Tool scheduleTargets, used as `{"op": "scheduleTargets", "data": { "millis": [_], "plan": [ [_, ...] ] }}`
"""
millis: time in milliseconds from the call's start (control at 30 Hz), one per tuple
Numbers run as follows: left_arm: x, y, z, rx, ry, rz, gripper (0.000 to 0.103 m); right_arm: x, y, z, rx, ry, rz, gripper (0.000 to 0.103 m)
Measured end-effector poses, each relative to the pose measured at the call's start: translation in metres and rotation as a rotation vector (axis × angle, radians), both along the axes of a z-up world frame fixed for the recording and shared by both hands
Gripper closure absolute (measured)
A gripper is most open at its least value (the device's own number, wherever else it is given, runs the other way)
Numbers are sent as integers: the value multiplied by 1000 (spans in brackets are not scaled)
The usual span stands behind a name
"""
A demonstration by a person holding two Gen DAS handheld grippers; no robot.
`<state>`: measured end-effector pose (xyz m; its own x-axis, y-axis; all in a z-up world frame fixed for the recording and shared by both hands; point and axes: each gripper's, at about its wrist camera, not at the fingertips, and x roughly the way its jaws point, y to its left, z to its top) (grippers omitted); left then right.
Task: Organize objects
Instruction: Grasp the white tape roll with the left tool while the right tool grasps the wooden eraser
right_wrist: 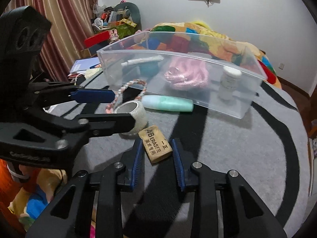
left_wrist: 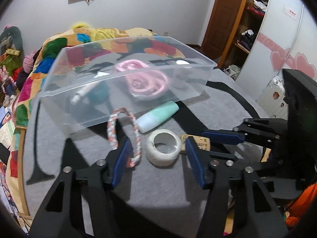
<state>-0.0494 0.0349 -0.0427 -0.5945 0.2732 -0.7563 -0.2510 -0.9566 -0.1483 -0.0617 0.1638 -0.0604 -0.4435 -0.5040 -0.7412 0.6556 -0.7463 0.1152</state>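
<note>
A clear plastic box [left_wrist: 59,75] [right_wrist: 245,109] stands on a grey table. It holds a pink coiled cord [left_wrist: 146,81] [right_wrist: 184,75], a white tube [right_wrist: 142,60], a teal object and a white bottle [right_wrist: 227,83]. In front of it lie a braided loop [left_wrist: 136,136] [right_wrist: 126,91], a mint green tube [left_wrist: 158,116] [right_wrist: 168,103], a white tape roll [left_wrist: 163,147] [right_wrist: 136,113] and a tan eraser [right_wrist: 157,146] [left_wrist: 201,142]. My left gripper [left_wrist: 158,148] is open around the tape roll. My right gripper [right_wrist: 157,146] is open with the eraser between its fingers.
The grey table mat [right_wrist: 237,158] has black stripes. A bed with a colourful blanket [left_wrist: 111,37] lies behind the box. A wardrobe [left_wrist: 247,19] stands at the right, and curtains [right_wrist: 59,10] and a cluttered shelf are at the left.
</note>
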Motion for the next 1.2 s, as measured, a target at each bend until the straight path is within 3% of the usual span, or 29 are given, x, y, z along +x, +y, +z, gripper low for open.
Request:
{"op": "scheduleTargets", "data": {
  "millis": [67,333,833,1033,1200],
  "plan": [
    [-5,5,-5,-3,-16,-4,65,4,5,1,9,14,-16,76],
    [-1,-2,4,18,18,18,65,2,26,16,-36,40,-81,77],
    [-11,-50,66,75,182,146,65,-25,8,77,-159,172,-132,77],
    [-31,-68,71,103,186,199,65,-47,-5,88,-168,206,-181,77],
    [-48,-71,62,81,168,234,65,-72,-12,79,-151,173,-215,77]
  ]
}}
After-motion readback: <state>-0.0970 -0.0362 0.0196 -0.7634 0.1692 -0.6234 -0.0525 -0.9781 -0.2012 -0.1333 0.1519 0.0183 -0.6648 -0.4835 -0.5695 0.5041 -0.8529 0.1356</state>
